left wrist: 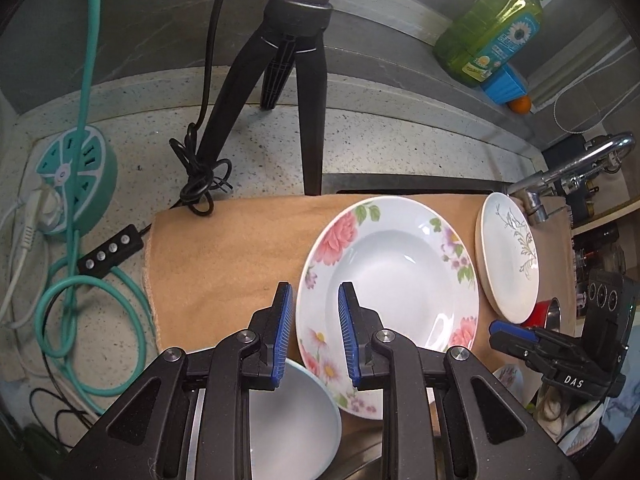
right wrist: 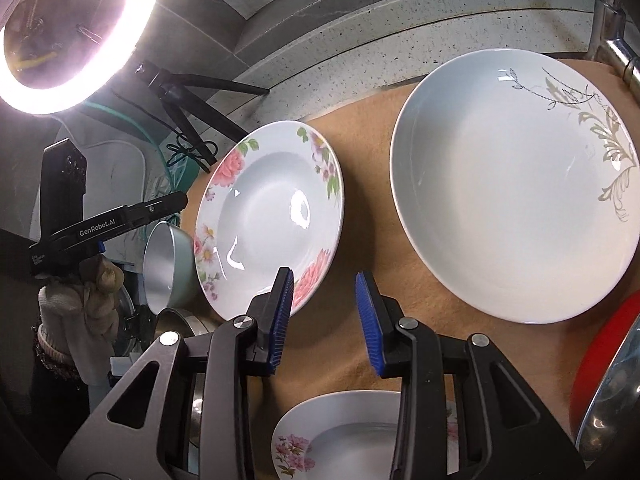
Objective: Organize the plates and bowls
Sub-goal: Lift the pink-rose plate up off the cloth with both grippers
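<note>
1. Rose-patterned white ceramic soup plate (left wrist: 386, 276) is laid flat on the tan cloth mat (left wrist: 224, 264), roughly mid-mat; grey-leaf-patterned white shallow plate (right wrist: 516, 184) is set just beside it, toward the chrome tap (left wrist: 576, 168). A plain white bowl (left wrist: 292, 416) and a second pink-flowered plate (right wrist: 340, 436) are seen at the near edge, partly hidden under the grippers.
2. Step judged: approach to a pick; nothing is lifted yet.
3. Left gripper (left wrist: 316, 316): jaws narrowly parted, empty. They appear to straddle the near-left rim of the rose plate, but contact cannot be told.
4. Right gripper (right wrist: 324, 304): jaws narrowly parted, a little wider, empty, held over bare mat between the two plates.
5. Next move, as judged: one rim is to be pinched and the plate tilted up for stacking. The glazed rim looks slippery, and a flat plate gives little for the lower pad to get under.
6. Readable text: "GenRobot.AI" on the left gripper body in the right wrist view; "DAS" on the right gripper body in the left wrist view. The label on the green dish-soap bottle (left wrist: 492, 28) is too small to read.
</note>
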The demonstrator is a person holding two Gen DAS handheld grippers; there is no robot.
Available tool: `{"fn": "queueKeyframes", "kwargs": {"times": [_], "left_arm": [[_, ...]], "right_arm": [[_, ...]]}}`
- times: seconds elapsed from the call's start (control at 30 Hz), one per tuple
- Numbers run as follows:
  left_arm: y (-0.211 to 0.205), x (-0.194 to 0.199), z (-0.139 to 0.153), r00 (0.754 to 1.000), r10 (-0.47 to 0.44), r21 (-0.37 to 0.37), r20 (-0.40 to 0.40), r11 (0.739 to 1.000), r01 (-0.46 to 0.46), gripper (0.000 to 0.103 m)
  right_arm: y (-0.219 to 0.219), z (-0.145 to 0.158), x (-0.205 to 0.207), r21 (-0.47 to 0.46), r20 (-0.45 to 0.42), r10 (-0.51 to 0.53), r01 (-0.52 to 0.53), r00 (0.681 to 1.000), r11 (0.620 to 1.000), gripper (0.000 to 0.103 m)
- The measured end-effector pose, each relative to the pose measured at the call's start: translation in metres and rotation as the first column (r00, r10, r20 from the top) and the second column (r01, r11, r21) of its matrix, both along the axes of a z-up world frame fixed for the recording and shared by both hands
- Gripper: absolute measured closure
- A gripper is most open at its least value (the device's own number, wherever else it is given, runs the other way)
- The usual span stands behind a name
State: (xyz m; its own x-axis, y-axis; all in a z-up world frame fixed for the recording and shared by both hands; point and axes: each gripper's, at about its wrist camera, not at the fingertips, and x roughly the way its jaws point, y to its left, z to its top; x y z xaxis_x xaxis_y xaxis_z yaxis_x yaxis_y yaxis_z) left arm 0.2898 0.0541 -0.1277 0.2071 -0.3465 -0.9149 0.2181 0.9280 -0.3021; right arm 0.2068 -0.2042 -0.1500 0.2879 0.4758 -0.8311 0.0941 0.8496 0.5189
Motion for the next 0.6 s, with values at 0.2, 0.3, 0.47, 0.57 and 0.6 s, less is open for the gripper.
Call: {"fn": "queueKeyframes", "kwargs": {"times": [0.2,0.3,0.47,0.57,0.6], "left_arm": [[-0.006,0.01,-0.01,0.999,-0.021,0.03,-0.027,0.999,0.022,0.081],[-0.009,0.012,-0.014,0.999,-0.028,0.033,-0.038,0.999,0.029,0.081],[-0.011,0.015,-0.019,0.998,-0.031,0.033,-0.057,0.999,0.033,0.081],[-0.013,0.016,-0.022,0.997,-0.036,0.031,-0.066,0.999,0.039,0.081],[-0.014,0.016,-0.023,0.997,-0.037,0.03,-0.069,0.999,0.039,0.081]], "right_arm": [[-0.003,-0.006,0.002,-0.013,-0.022,-0.022,0.021,1.0,1.0,0.071],[-0.005,-0.009,0.004,-0.018,-0.028,-0.03,0.029,0.999,0.999,0.072],[-0.004,-0.014,0.009,-0.015,-0.04,-0.03,0.03,0.999,0.999,0.075],[-0.002,-0.018,0.011,-0.007,-0.047,-0.023,0.023,0.999,1.0,0.08],[0.0,-0.018,0.011,-0.007,-0.047,-0.02,0.02,0.999,1.0,0.08]]}}
